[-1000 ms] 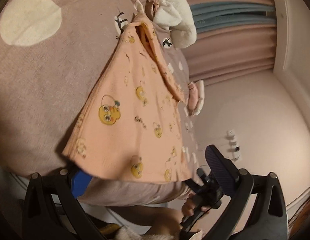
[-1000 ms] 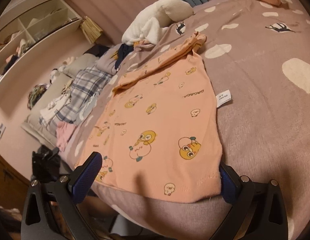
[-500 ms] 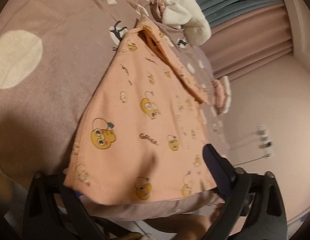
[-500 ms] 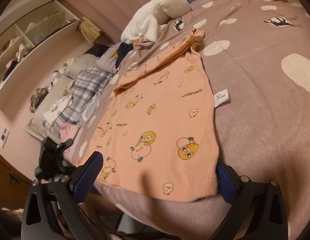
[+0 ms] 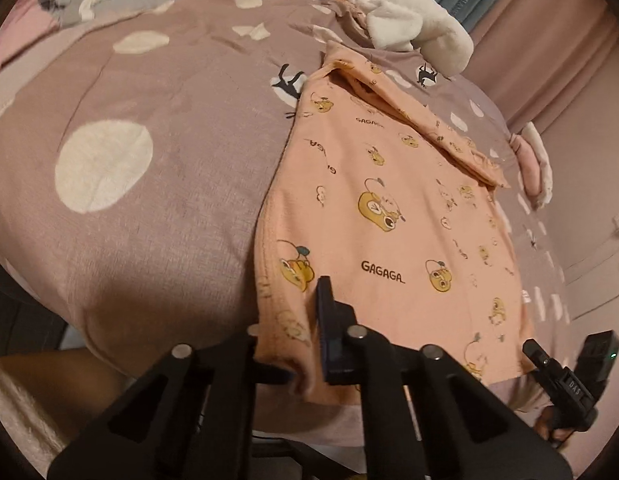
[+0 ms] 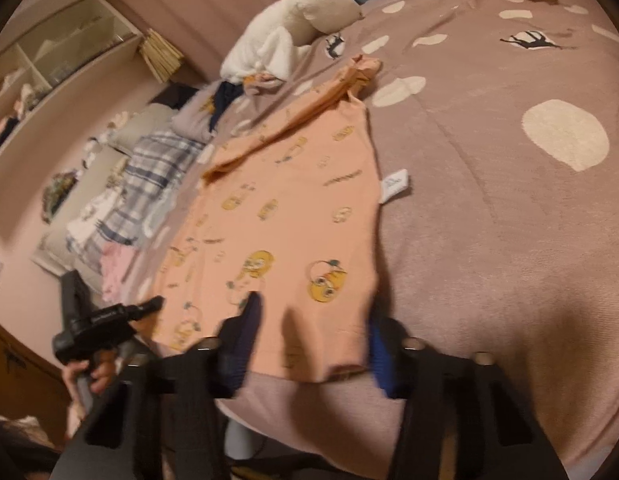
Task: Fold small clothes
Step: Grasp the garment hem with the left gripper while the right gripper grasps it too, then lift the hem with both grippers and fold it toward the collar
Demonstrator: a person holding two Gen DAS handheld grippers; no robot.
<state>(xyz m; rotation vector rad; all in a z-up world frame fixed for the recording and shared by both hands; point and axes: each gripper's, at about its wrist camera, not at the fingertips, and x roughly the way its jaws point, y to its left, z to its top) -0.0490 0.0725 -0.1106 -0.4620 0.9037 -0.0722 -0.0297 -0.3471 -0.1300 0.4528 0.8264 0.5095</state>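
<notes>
At the near edge of the bed, a small peach shirt printed with yellow cartoon faces lies flat on the mauve spotted cover, its hem toward us and its folded-in sleeve toward the far side. We hold its hem at two corners. Our left gripper is closed tight, pinching the hem's left corner, with cloth bunched between the fingers. Our right gripper sits at the hem's other corner; its jaws are closing, with the hem between them, but blur hides whether the pads already press on it.

To do this fold well, we judge that both grips should be firm before lifting, then both corners should rise evenly and travel toward the collar so the edges line up.

Both grippers point downward at a slant over the bed's edge. A white plush and plaid clothes lie farther back.
</notes>
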